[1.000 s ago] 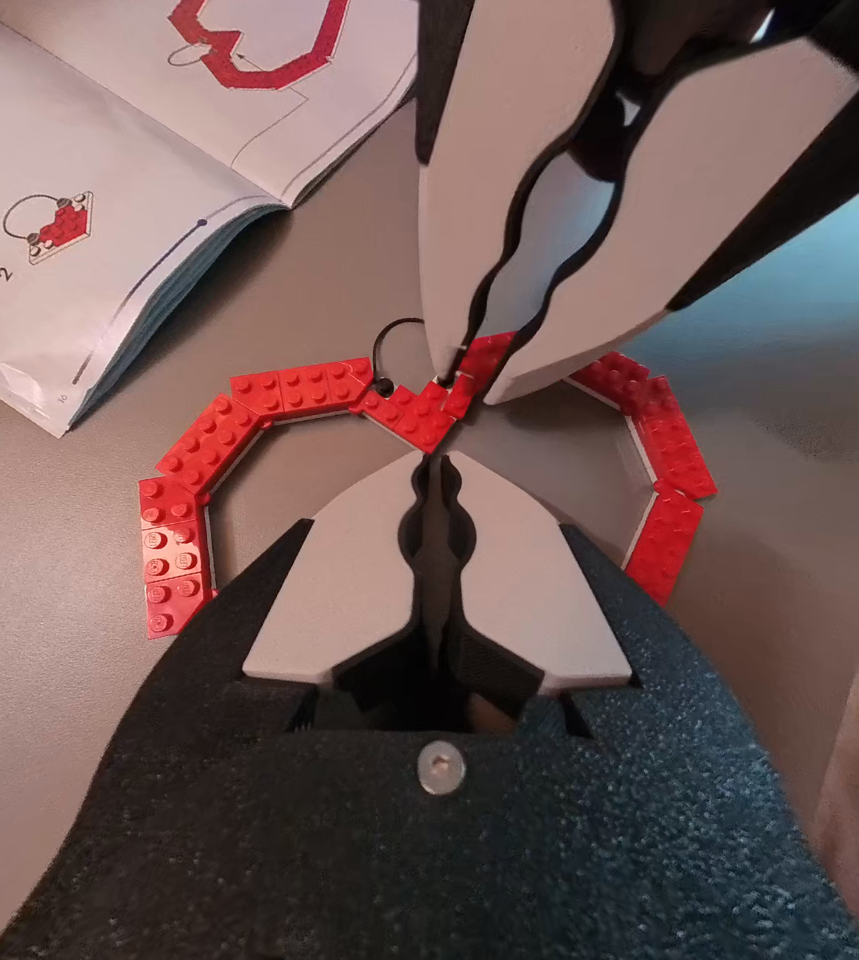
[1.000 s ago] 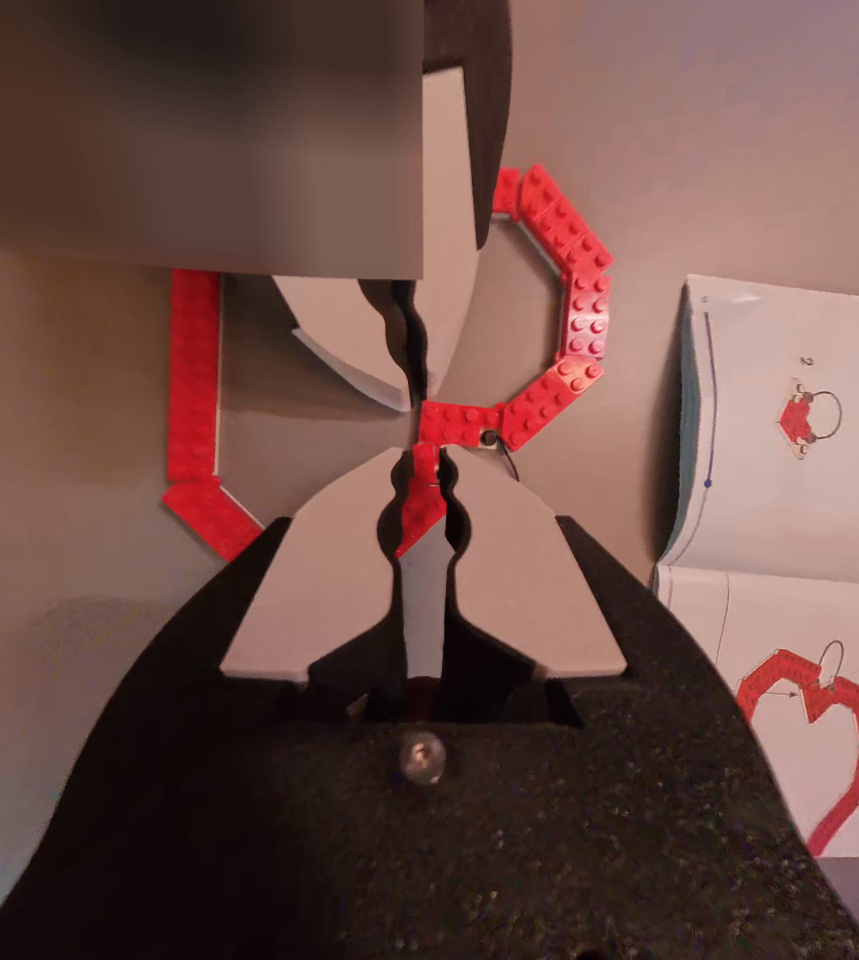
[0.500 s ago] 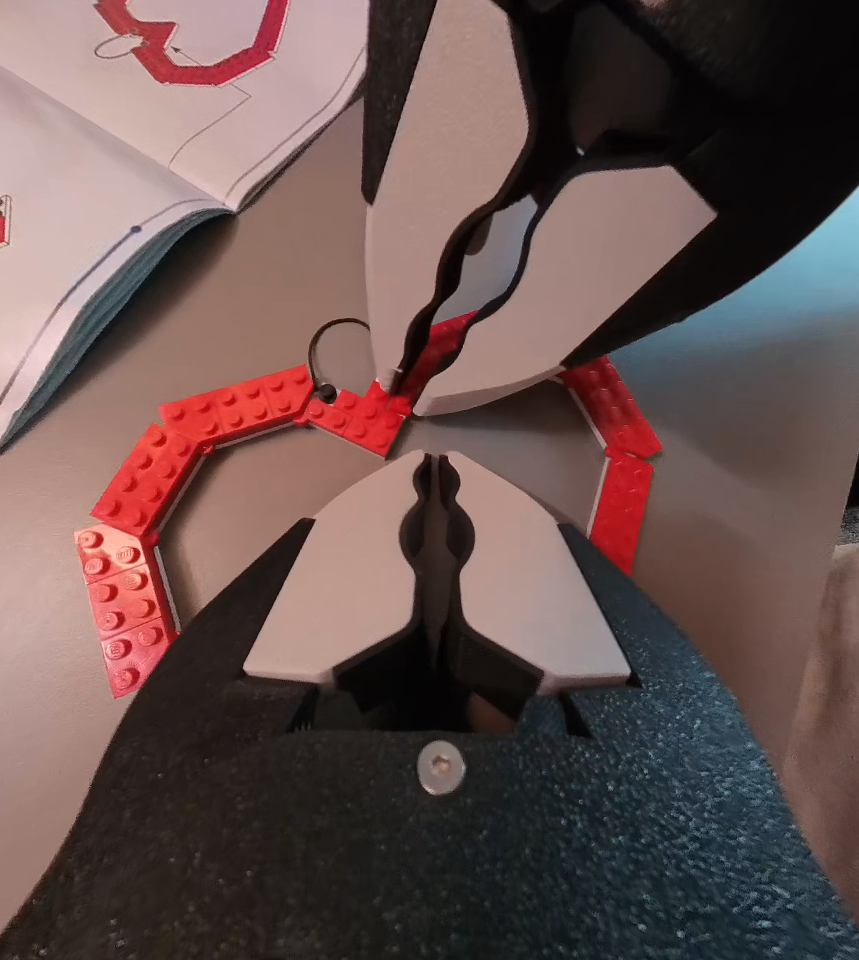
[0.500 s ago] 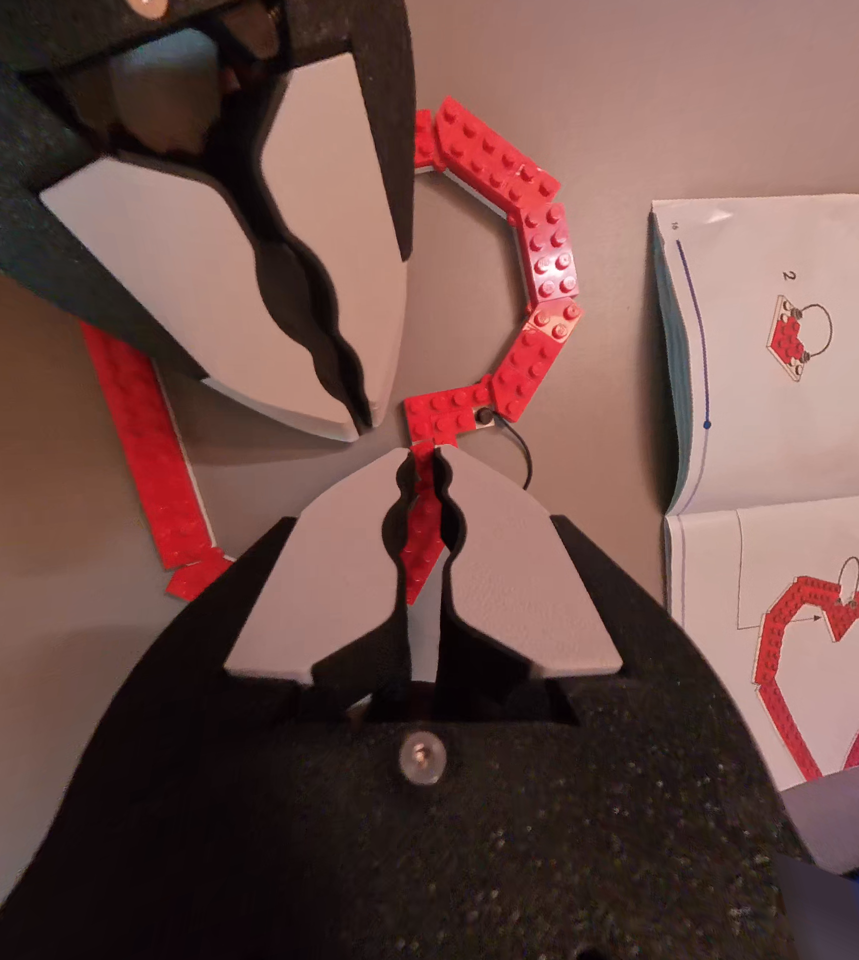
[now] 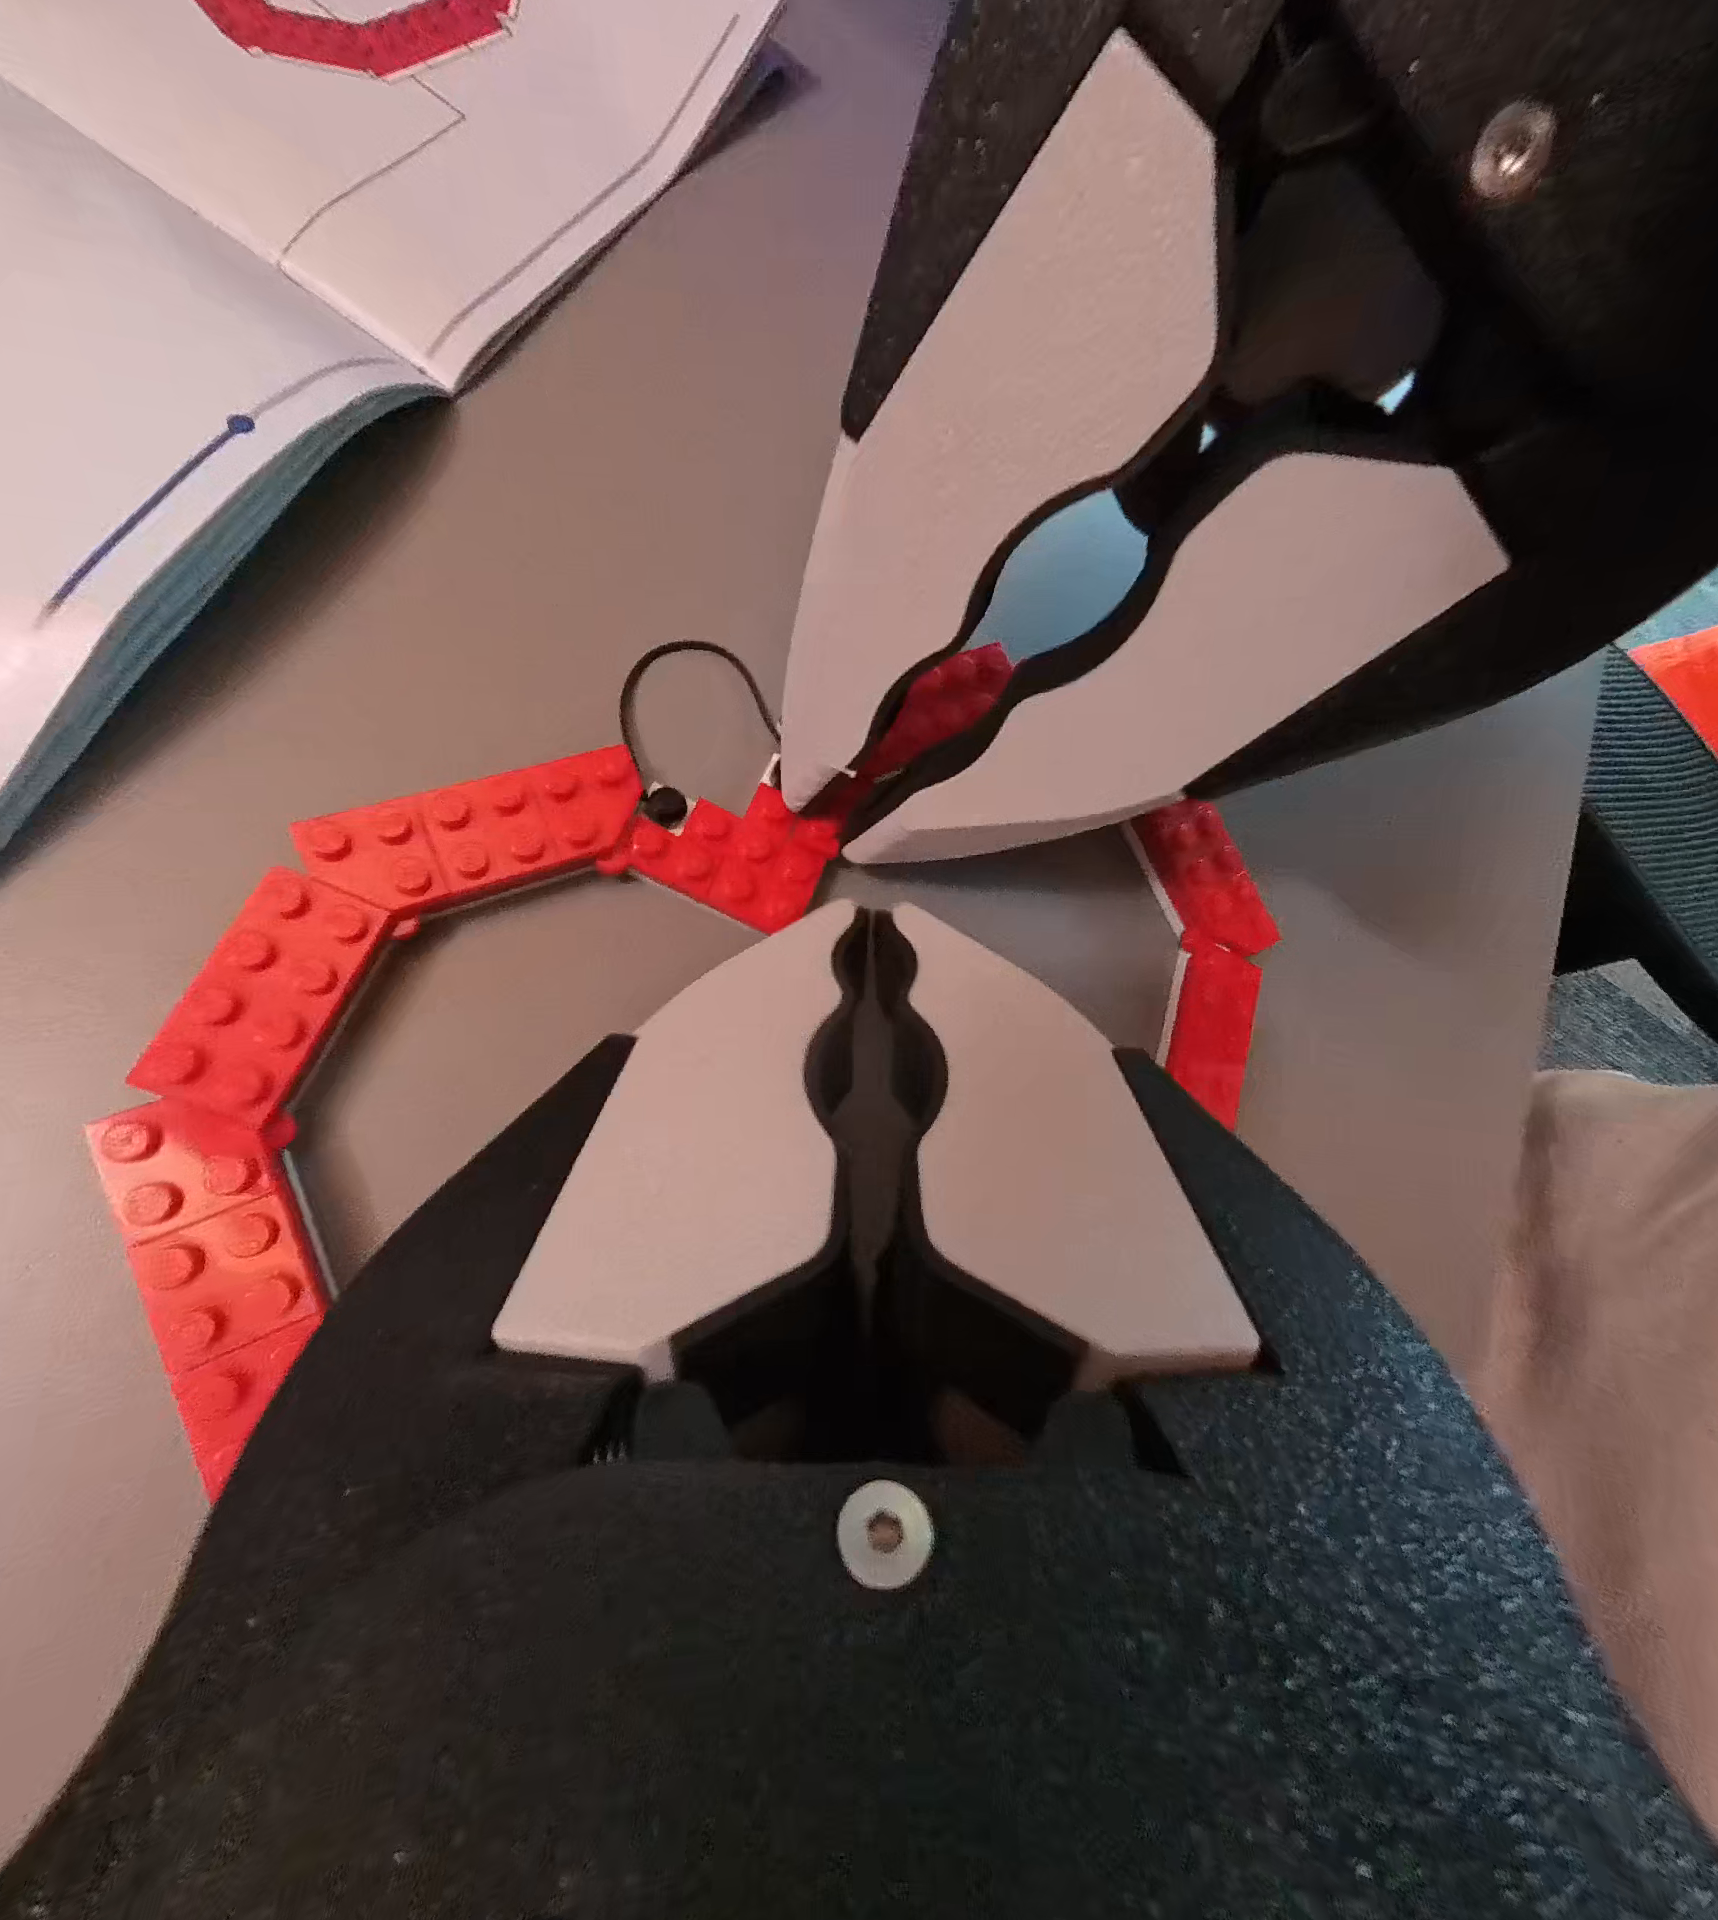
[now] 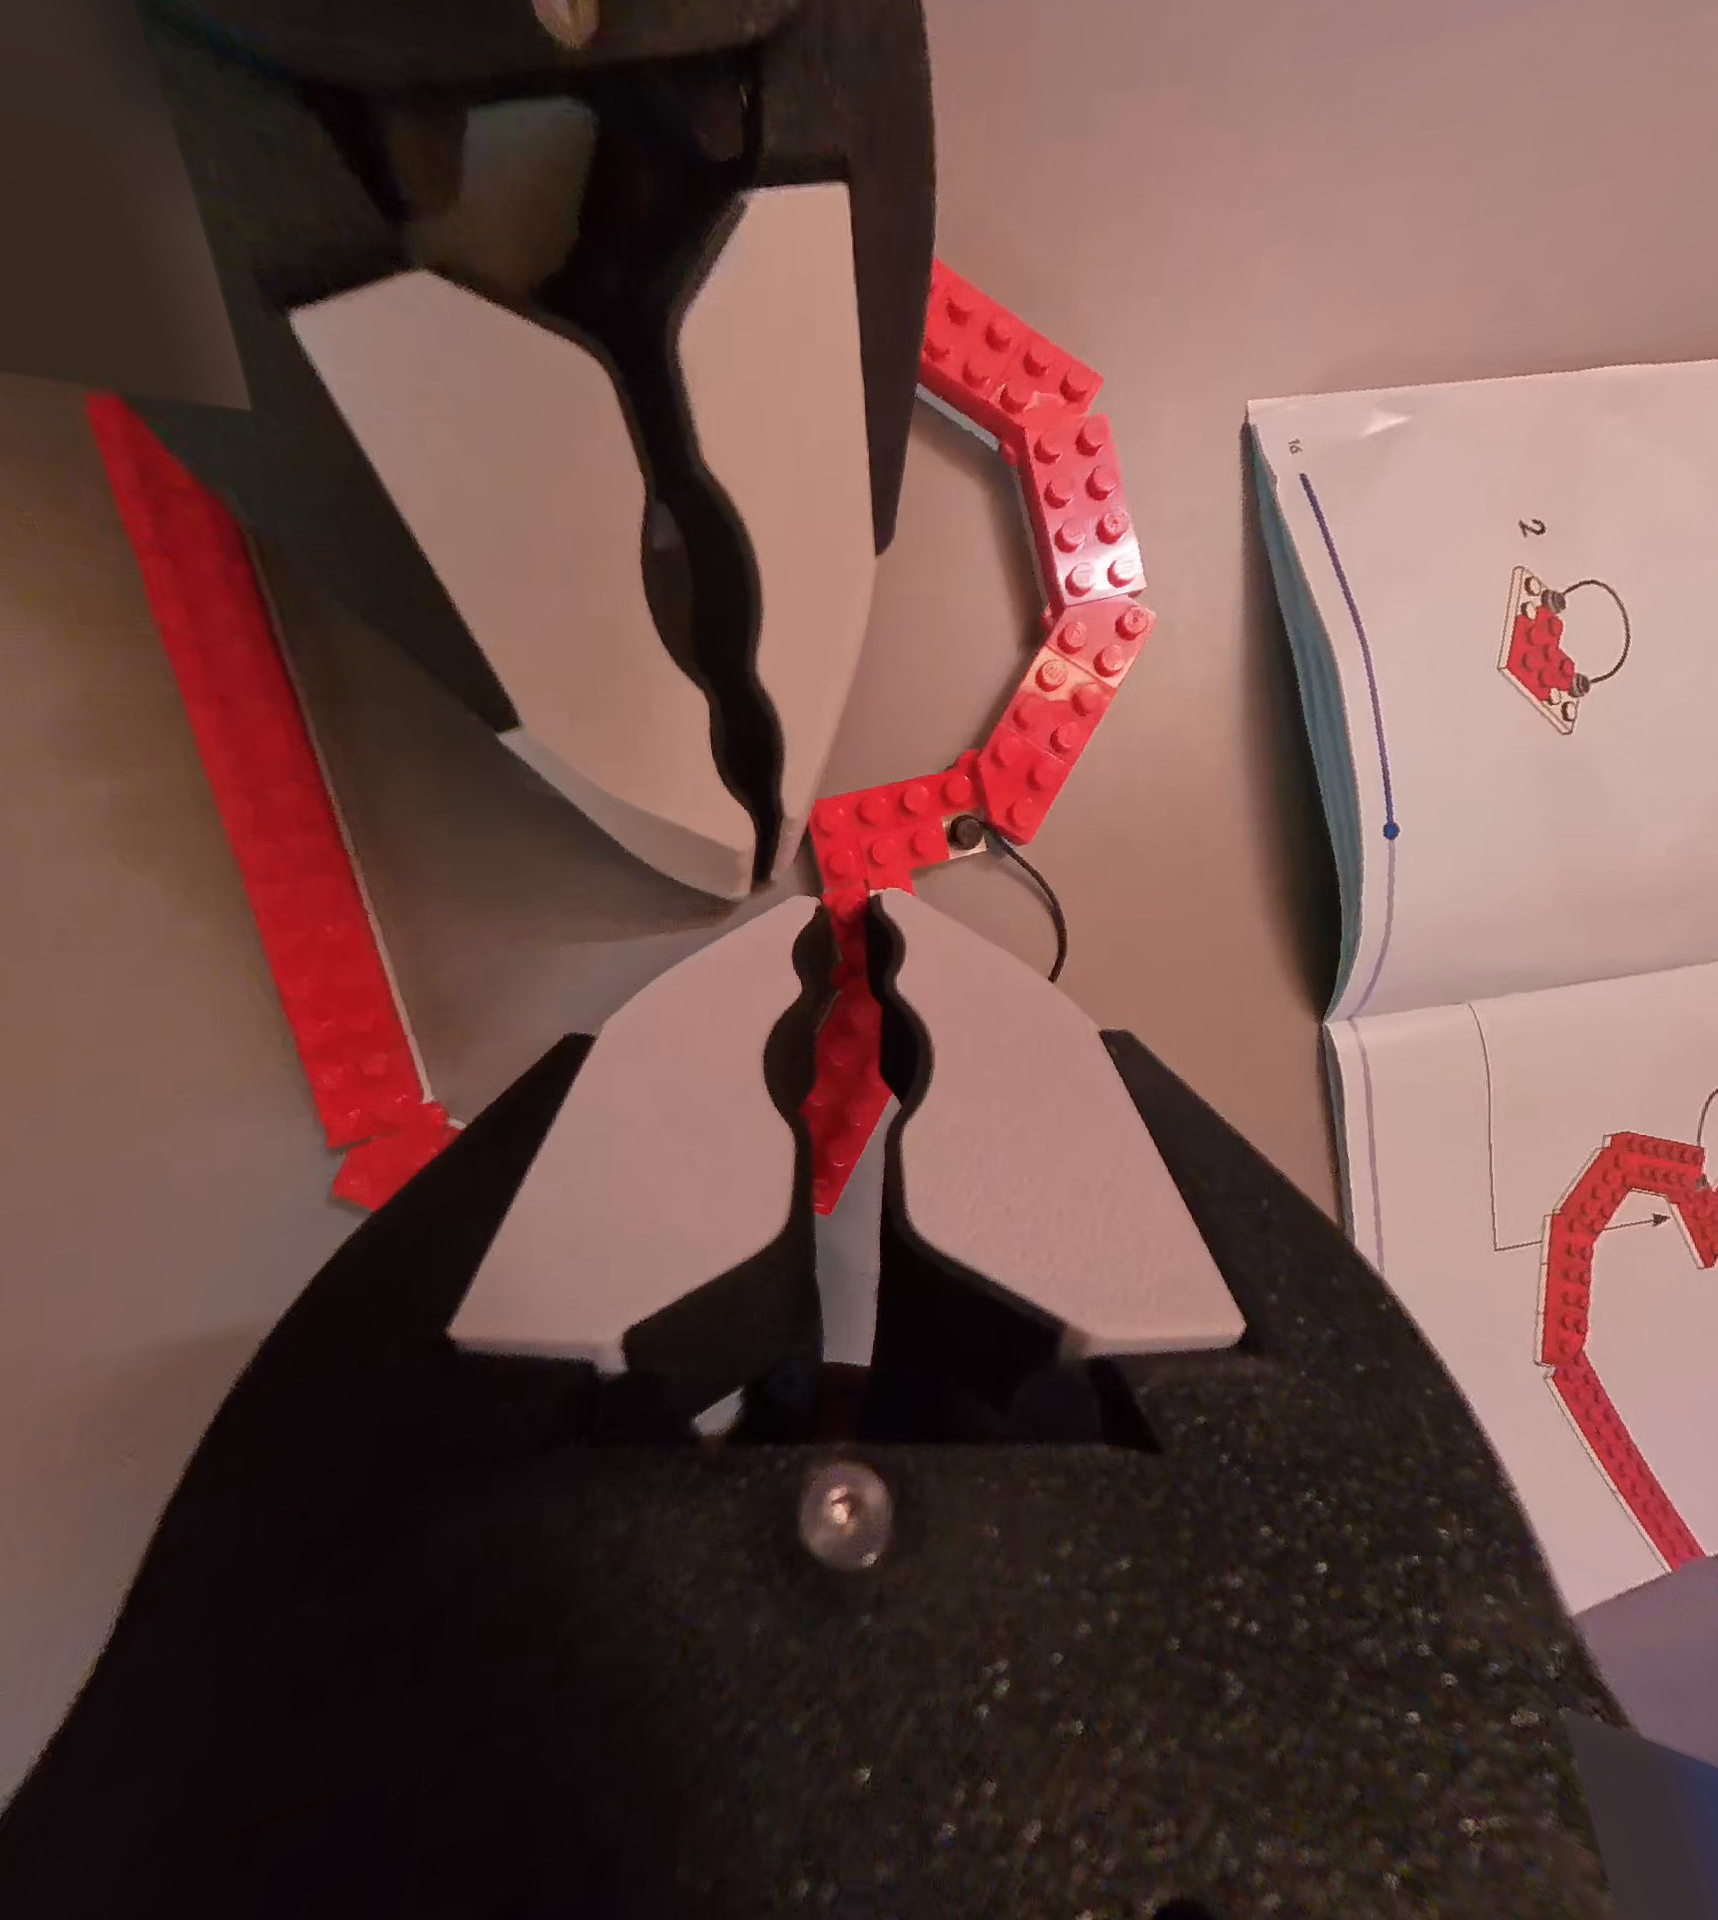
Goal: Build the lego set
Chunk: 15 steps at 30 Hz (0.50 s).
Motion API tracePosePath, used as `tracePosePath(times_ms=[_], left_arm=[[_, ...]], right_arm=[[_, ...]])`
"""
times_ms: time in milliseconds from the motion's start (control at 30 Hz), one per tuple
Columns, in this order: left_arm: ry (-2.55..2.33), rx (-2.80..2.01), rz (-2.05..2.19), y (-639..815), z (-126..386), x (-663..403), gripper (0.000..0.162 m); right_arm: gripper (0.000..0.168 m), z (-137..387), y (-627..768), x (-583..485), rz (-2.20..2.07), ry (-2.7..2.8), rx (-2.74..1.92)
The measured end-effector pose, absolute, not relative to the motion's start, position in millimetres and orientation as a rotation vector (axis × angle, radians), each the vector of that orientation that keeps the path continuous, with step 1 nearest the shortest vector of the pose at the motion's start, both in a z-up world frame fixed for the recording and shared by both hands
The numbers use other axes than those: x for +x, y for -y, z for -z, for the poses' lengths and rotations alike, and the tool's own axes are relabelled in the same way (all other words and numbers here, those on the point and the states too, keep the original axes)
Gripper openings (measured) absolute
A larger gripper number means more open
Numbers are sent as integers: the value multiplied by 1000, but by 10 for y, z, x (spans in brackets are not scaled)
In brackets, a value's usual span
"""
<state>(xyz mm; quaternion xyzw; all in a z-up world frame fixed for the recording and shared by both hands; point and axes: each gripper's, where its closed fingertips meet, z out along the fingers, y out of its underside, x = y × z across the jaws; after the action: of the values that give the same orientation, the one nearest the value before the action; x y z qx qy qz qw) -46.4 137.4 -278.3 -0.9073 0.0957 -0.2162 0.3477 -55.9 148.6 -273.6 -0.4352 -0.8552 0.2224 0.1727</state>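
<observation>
A red lego heart frame (image 5: 294, 977) lies flat on the grey table (image 5: 543, 582), with a red centre notch piece (image 5: 751, 852) and a black loop (image 5: 683, 675) at its top. My left gripper (image 5: 870, 914) is shut and empty, its tips right at the notch piece's near corner. My right gripper (image 6: 844, 909) is shut on the frame's red strip (image 6: 844, 1081) next to the notch piece (image 6: 886, 821). It also shows in the left wrist view (image 5: 829, 821), reaching in from the upper right. The heart's long straight side (image 6: 252, 748) lies at the left.
An open instruction booklet (image 5: 159, 260) lies beyond the heart, at the right in the right wrist view (image 6: 1561, 727). The table edge and a dark chair (image 5: 1665, 883) are at the right. A sleeve (image 5: 1665, 1403) fills the lower right. Left and right tips are no more than a few centimetres apart.
Both grippers have stayed shut at the heart's top centre. The left wrist view has shifted so the heart and booklet sit farther left and nearer. The right gripper has tilted more steeply.
</observation>
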Motion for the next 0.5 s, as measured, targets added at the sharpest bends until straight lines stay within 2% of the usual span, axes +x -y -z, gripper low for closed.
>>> tracePosePath(times_ms=[267,500], left_arm=[[-170,-2338,343,-1383,2776,-758,1],[-212,-2330,391,-1418,2791,-643,0]], right_arm=[[7,2735,-1493,-582,-649,2394,-1266],[7,2739,-1557,-594,-625,2341,-1334]])
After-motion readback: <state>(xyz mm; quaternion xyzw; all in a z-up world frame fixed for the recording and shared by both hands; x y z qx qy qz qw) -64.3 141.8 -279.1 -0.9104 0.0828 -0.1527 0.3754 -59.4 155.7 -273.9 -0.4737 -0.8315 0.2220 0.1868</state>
